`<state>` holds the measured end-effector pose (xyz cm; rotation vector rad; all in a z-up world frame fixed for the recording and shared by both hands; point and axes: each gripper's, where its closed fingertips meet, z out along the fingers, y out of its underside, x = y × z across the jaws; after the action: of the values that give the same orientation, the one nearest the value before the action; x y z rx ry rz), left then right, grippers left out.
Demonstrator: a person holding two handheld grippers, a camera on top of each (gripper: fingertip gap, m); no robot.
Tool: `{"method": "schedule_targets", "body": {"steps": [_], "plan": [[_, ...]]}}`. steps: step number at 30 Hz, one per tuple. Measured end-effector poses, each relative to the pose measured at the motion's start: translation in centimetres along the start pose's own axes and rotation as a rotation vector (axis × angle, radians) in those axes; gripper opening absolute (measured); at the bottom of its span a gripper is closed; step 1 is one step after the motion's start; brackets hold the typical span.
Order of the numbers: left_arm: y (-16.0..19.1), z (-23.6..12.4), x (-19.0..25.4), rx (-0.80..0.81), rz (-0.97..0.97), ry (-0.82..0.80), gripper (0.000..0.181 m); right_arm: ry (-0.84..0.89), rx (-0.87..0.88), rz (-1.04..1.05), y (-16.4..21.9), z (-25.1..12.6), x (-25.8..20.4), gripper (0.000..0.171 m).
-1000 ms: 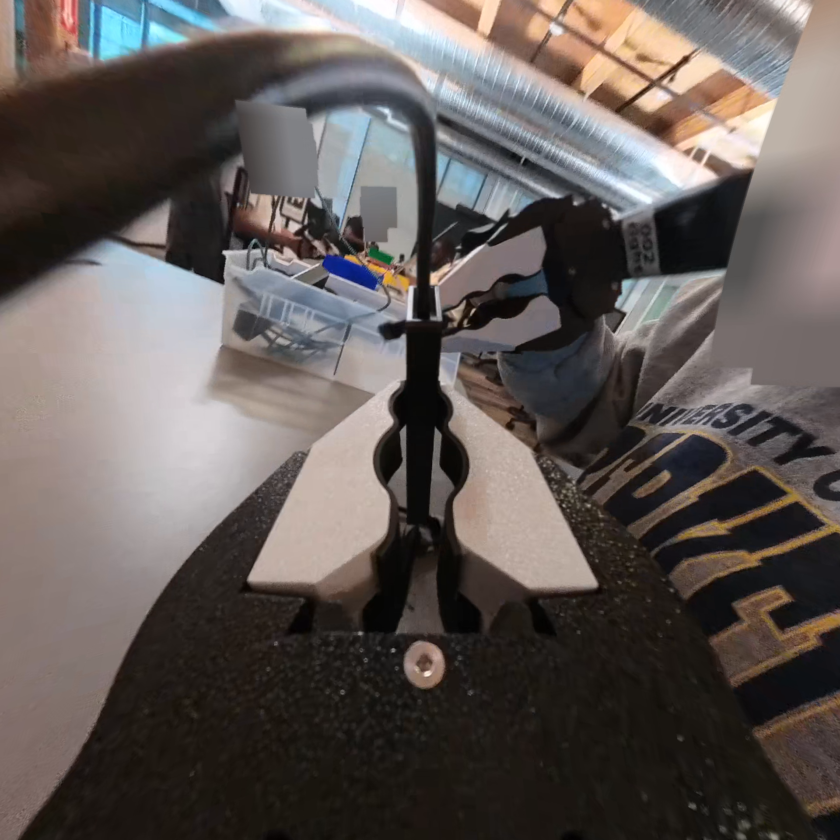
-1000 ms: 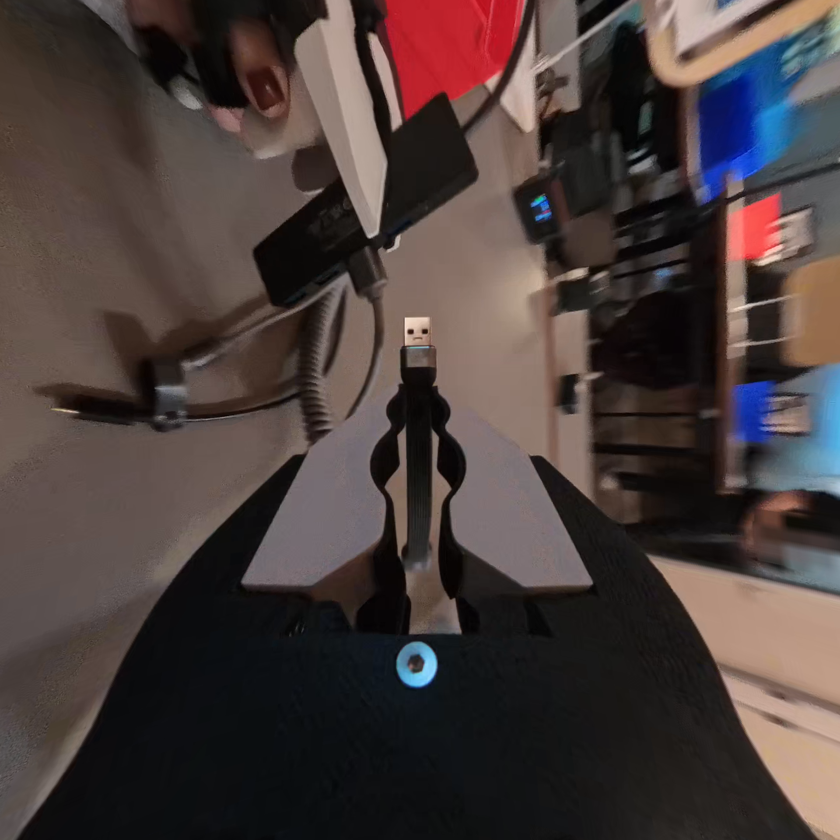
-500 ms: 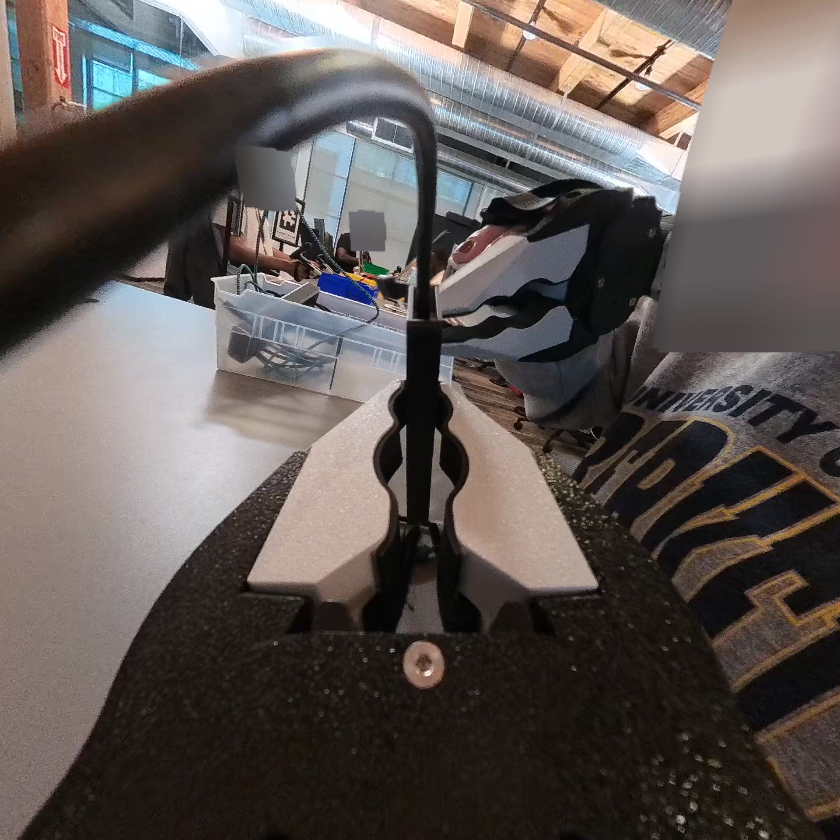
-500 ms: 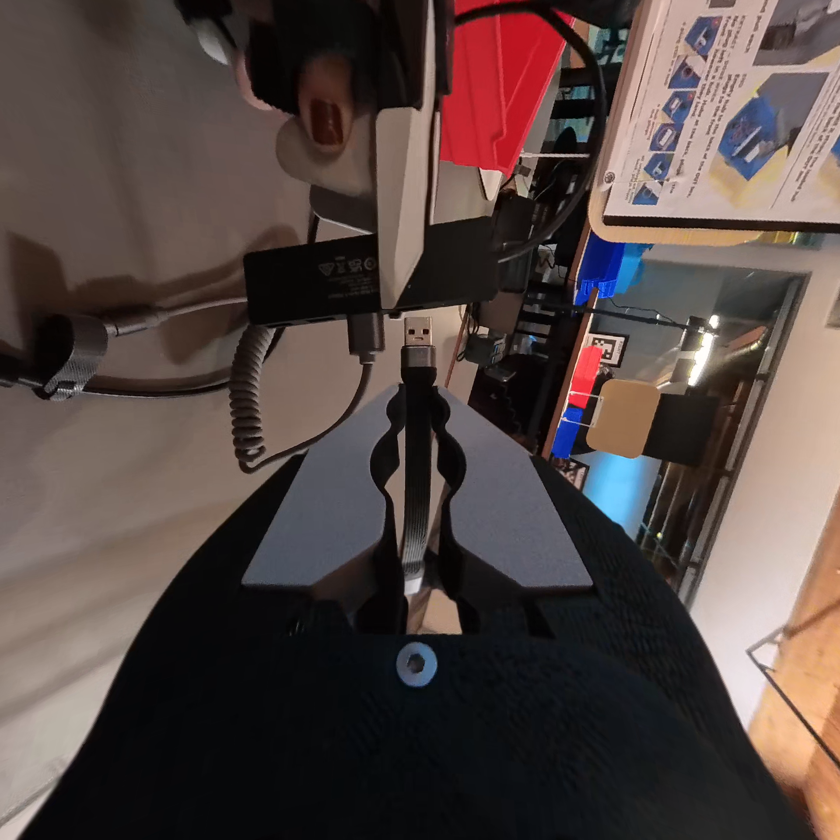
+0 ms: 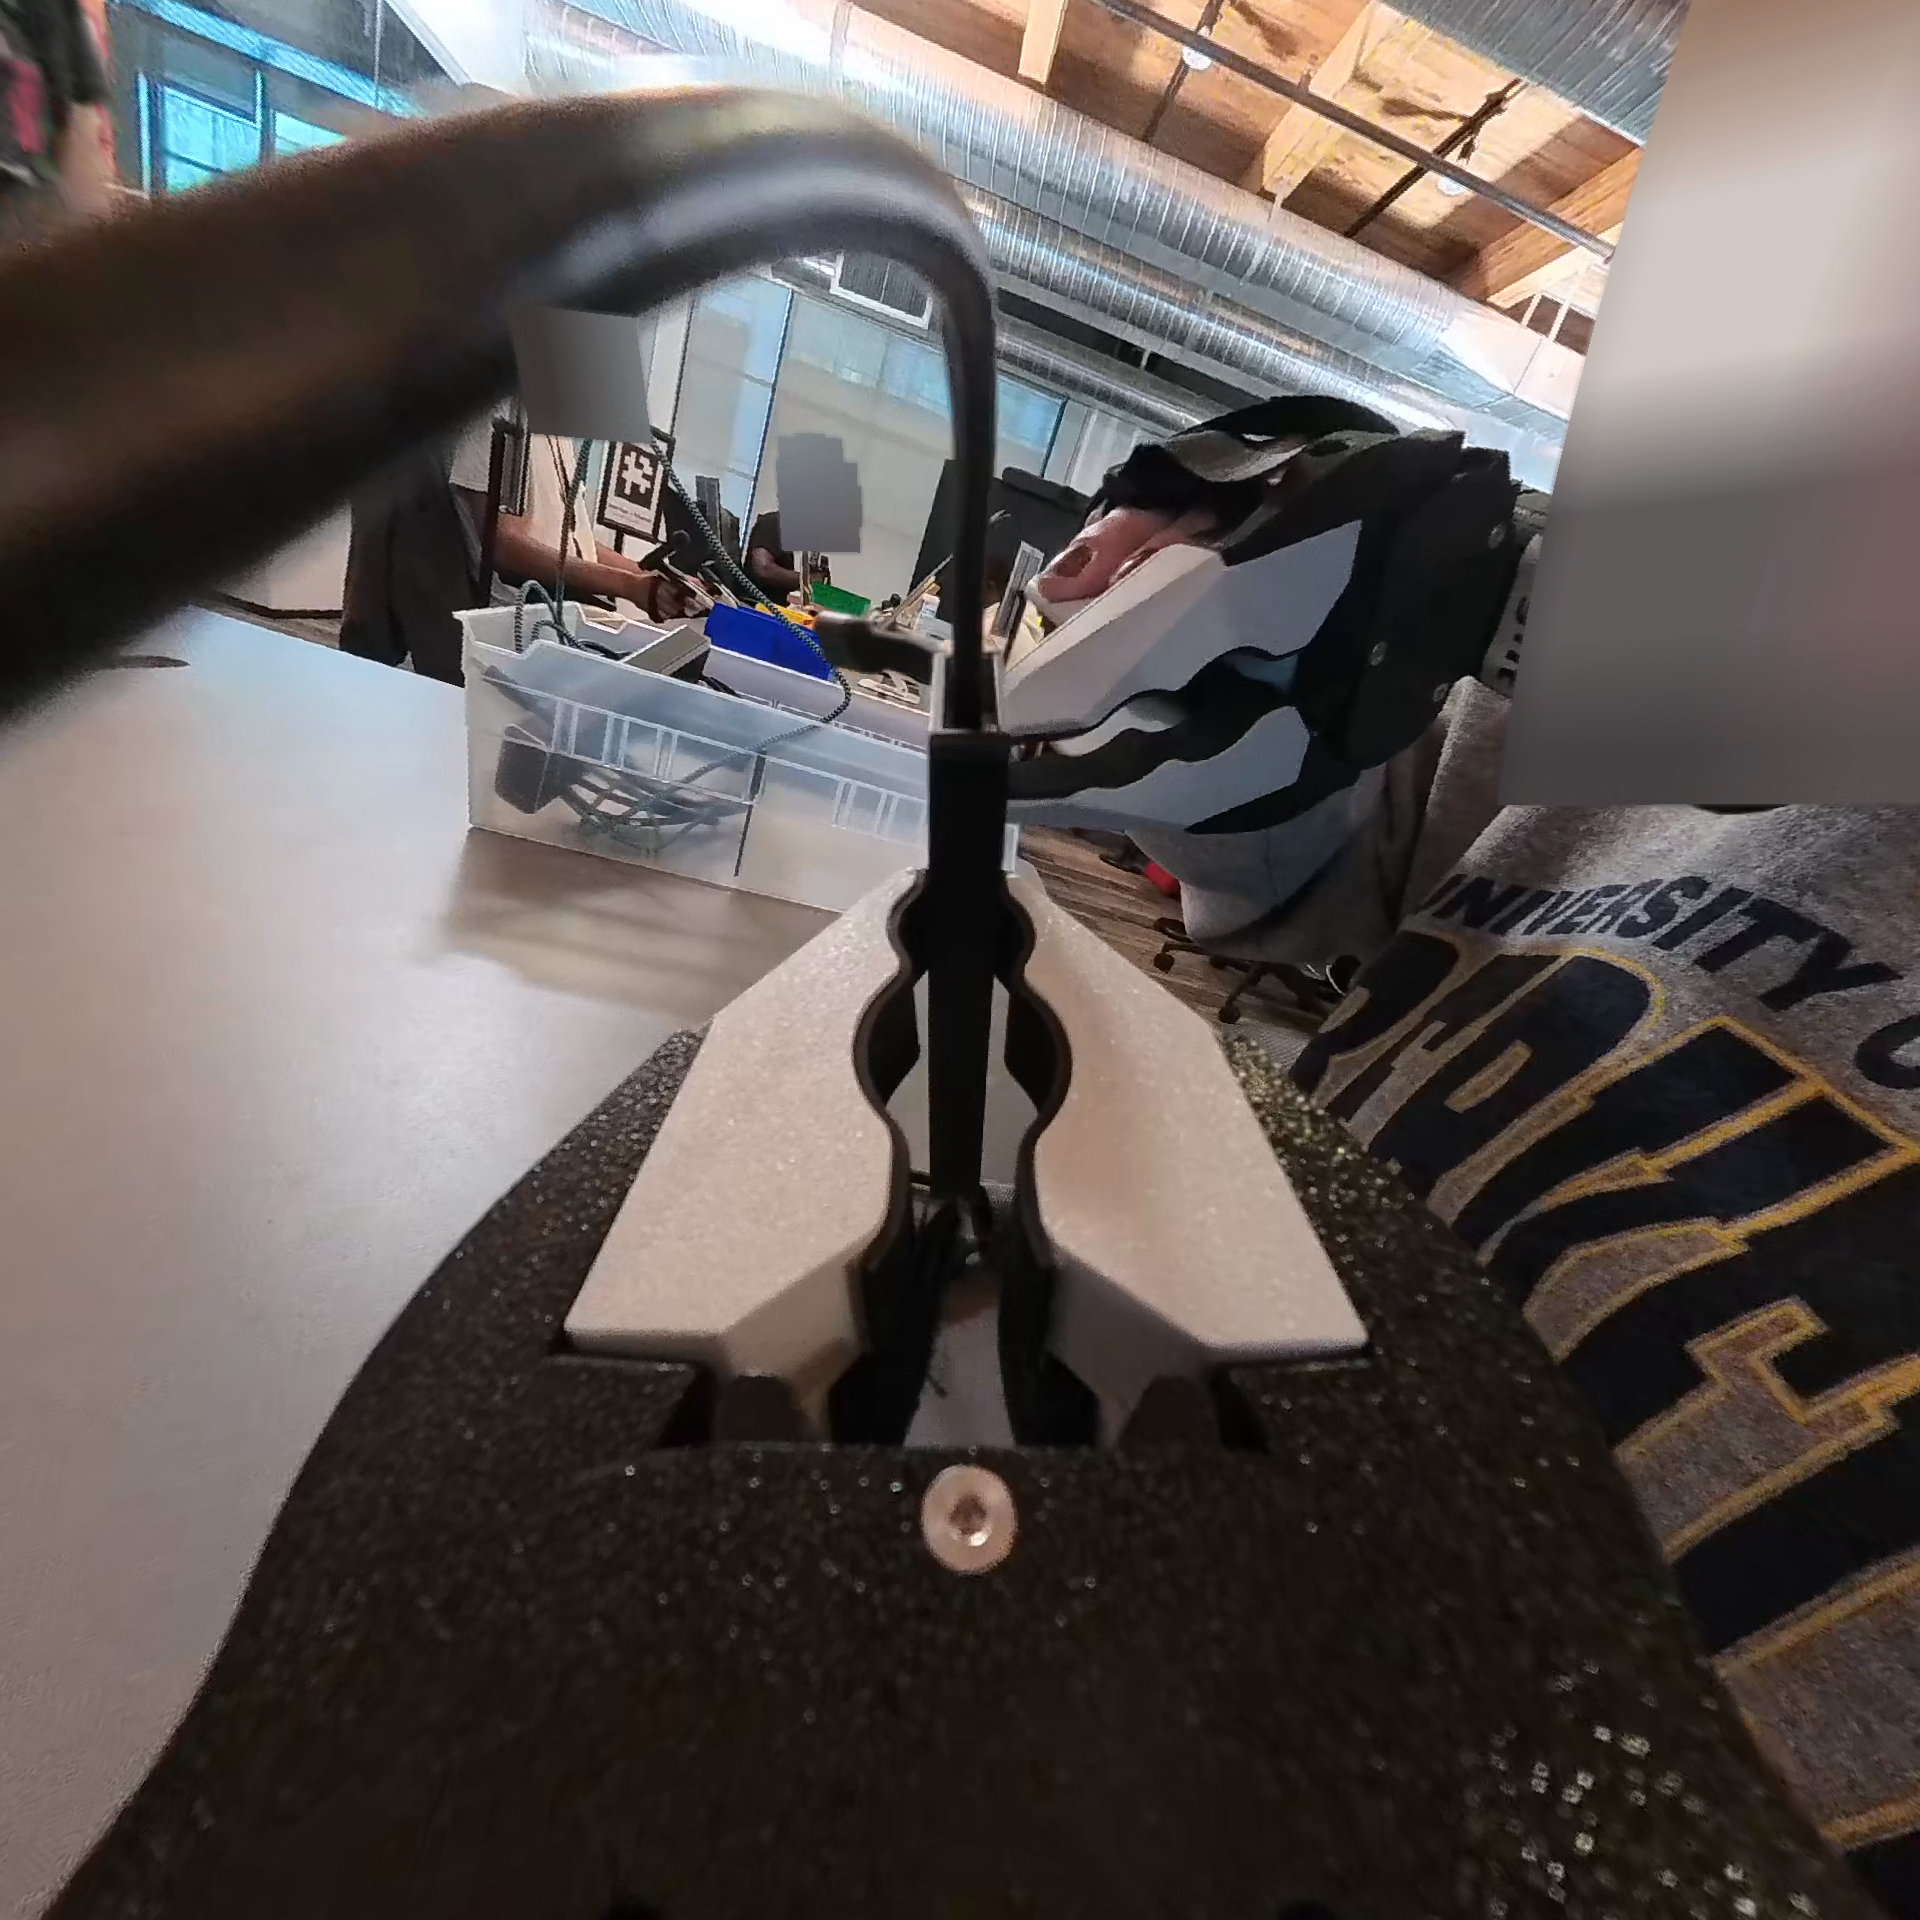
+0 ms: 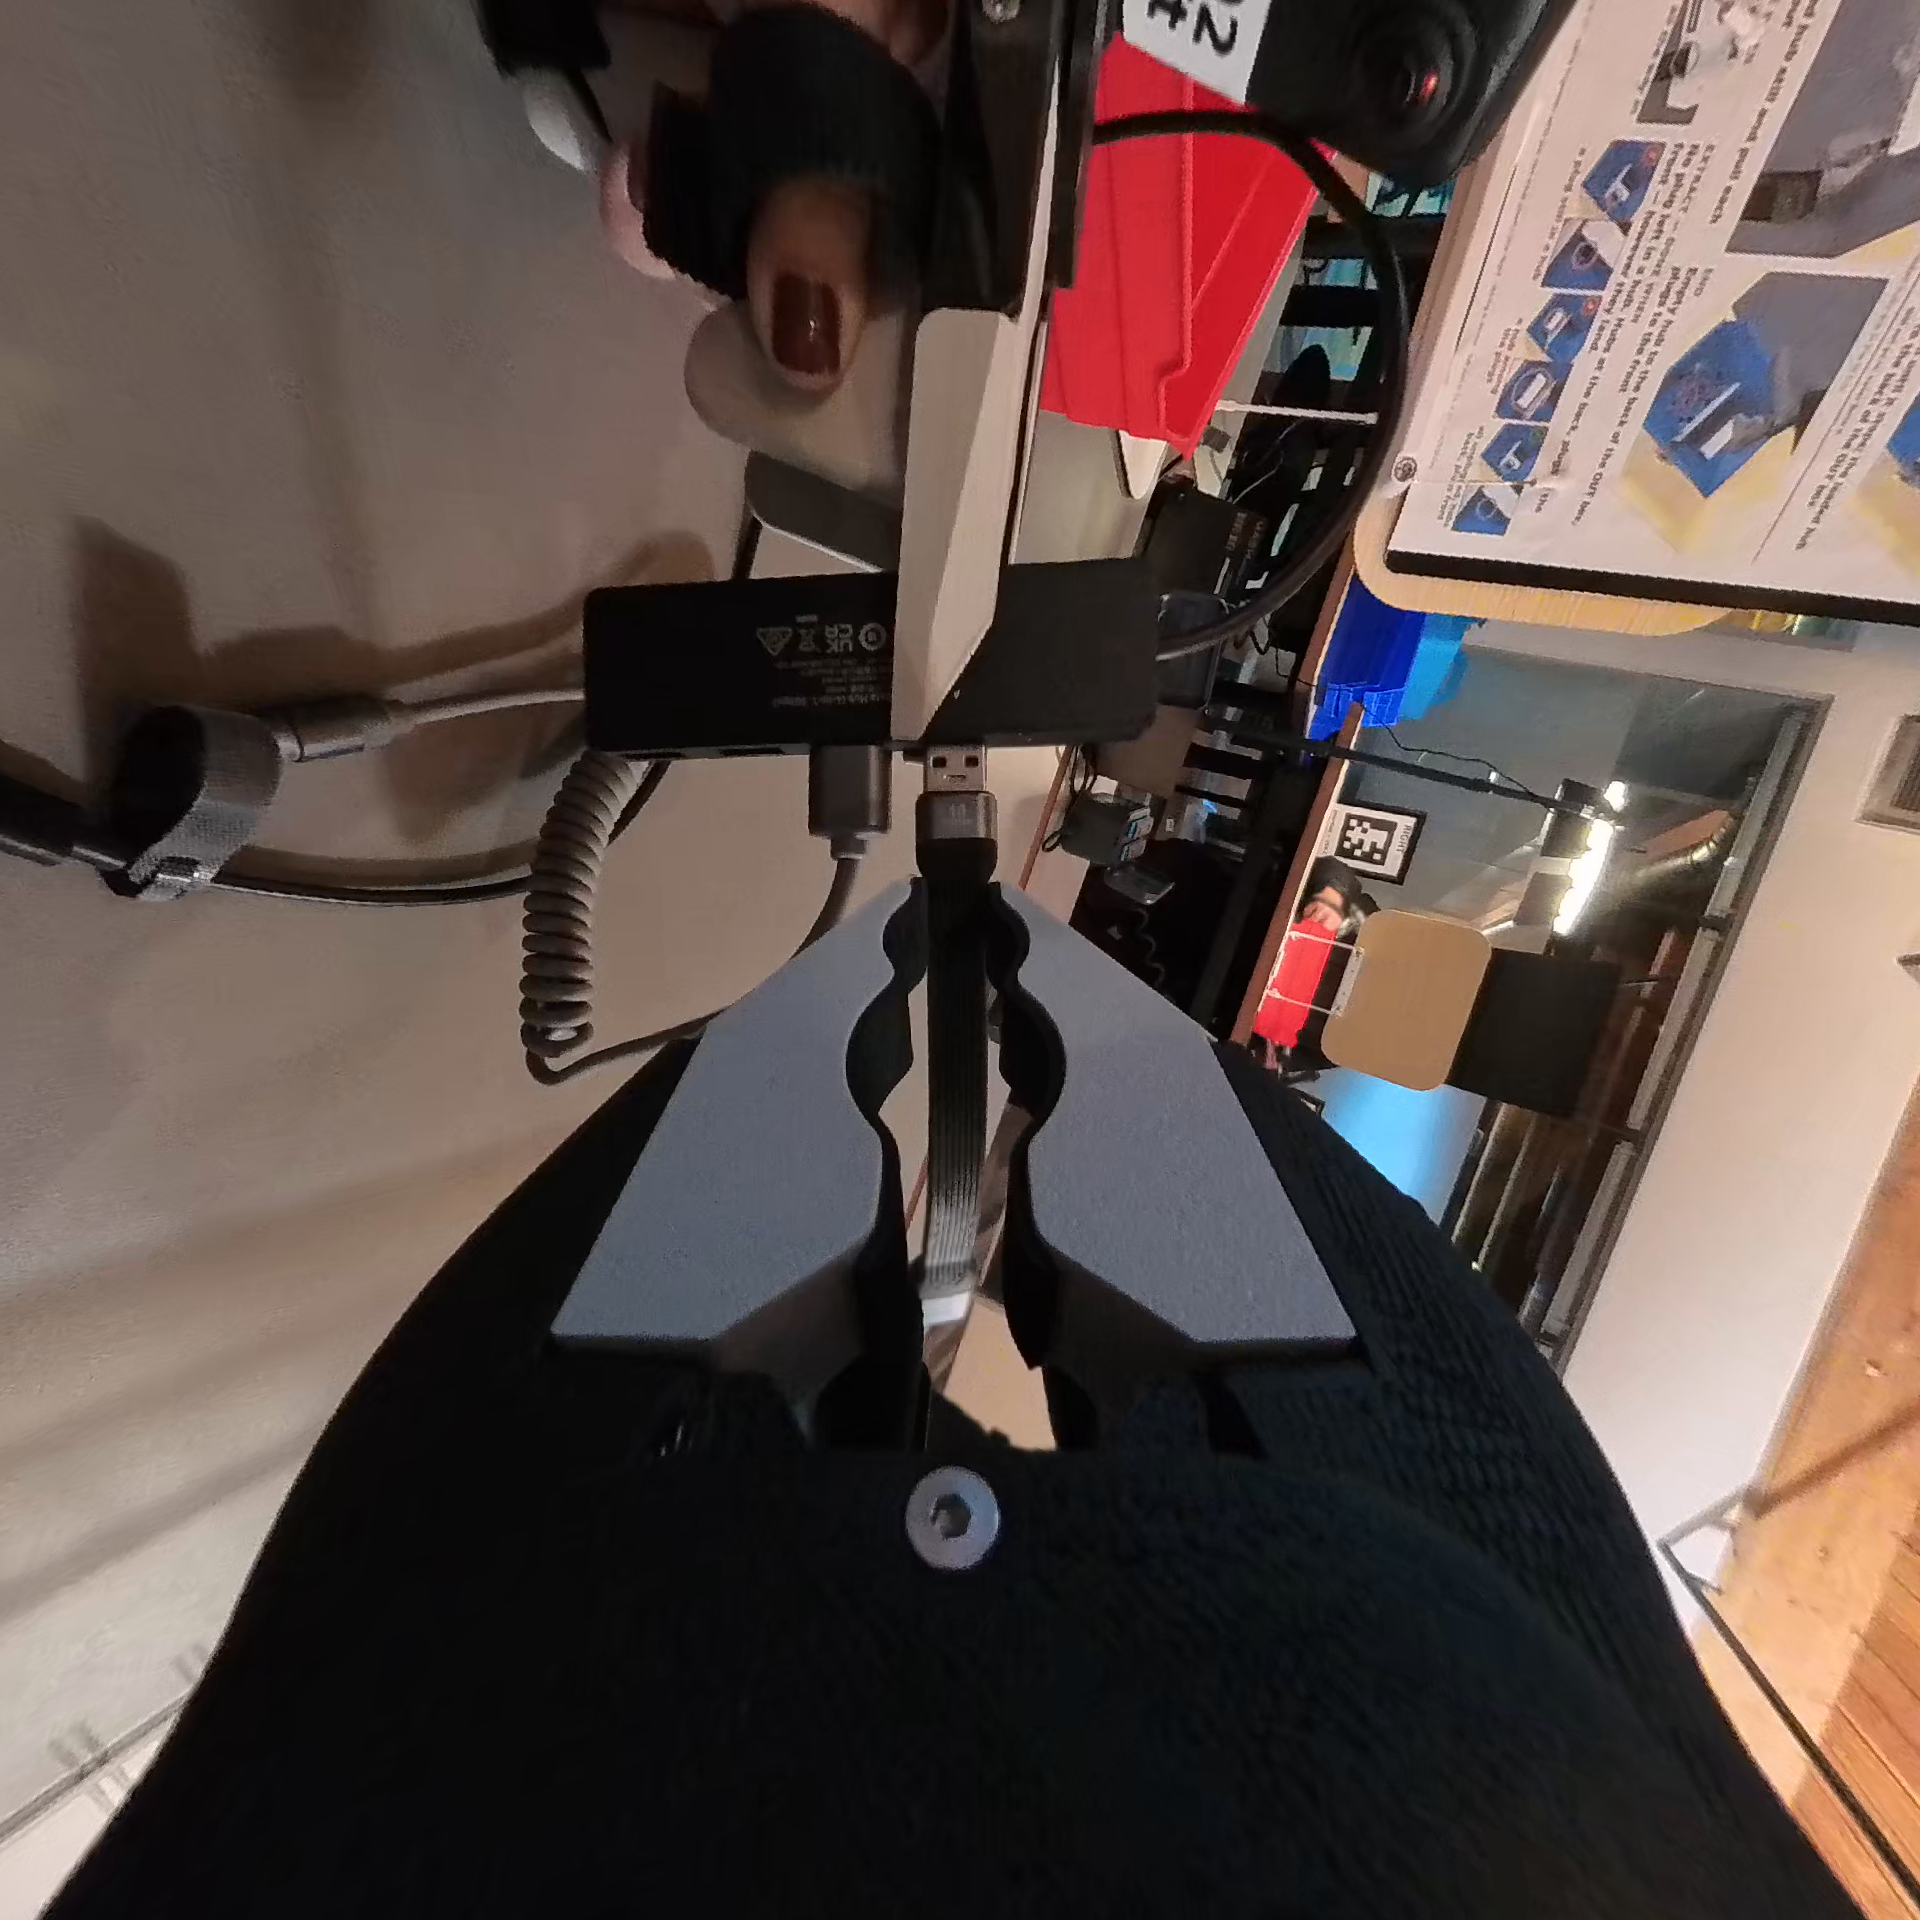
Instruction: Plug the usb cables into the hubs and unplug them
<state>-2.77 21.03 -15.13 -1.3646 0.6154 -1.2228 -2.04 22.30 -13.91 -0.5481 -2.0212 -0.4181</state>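
The right hand-held gripper [image 6: 956, 914] is clenched on a flat black usb cable [image 6: 957, 1081], whose metal plug [image 6: 955, 771] stands just at the edge of a black hub [image 6: 727, 665], its tip at or barely inside a port; how far it has entered cannot be told. The left hand-held gripper [image 5: 961, 894] grips that same hub [image 5: 964, 935] edge-on between its pale fingers [image 5: 800, 1049], holding it up off the worktop [image 5: 260, 935]. In the right wrist view one white finger [image 6: 966, 540] of the left hand-held gripper crosses the hub's flat face, with a person's gloved hand [image 6: 790, 208] behind it. A second, grey plug [image 6: 850, 800] is already seated in the neighbouring port, trailing a coiled cable [image 6: 556, 914] toward the worktop [image 6: 312, 416]. From the hub's left end a grey lead [image 6: 416, 717] runs to a strapped bundle [image 6: 197, 800]. Seen from the left wrist view, the hub's own black cable [image 5: 966, 468] arches up and over toward the camera, and the right hand-held gripper [image 5: 1023, 717] closes in from the right, close against the hub. Beyond, a clear plastic bin [image 5: 665, 769] of cables sits on the worktop, and a grey printed sweatshirt [image 5: 1662, 1143] fills the right side. A red bin [image 6: 1174, 270] and a posted instruction sheet [image 6: 1683, 312] lie behind
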Motion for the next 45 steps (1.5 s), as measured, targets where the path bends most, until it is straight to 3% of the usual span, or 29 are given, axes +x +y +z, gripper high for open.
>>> {"method": "schedule_targets", "body": {"steps": [14, 26, 45], "plan": [[0.9, 0.3, 0.6, -0.052, -0.033, 0.047, 0.008, -0.031, 0.003, 0.030, 0.4, 0.7, -0.9, 0.008], [1.8, 0.6, -0.9, -0.098, -0.038, -0.067, 0.008, -0.033, -0.031, 0.005, 1.2, 0.4, -1.9, 0.008], [0.9, 0.5, 0.5, -0.018, -0.139, 0.069, 0.008, 0.052, -0.106, -0.076, 0.9, -0.4, -0.3, 0.008]]}}
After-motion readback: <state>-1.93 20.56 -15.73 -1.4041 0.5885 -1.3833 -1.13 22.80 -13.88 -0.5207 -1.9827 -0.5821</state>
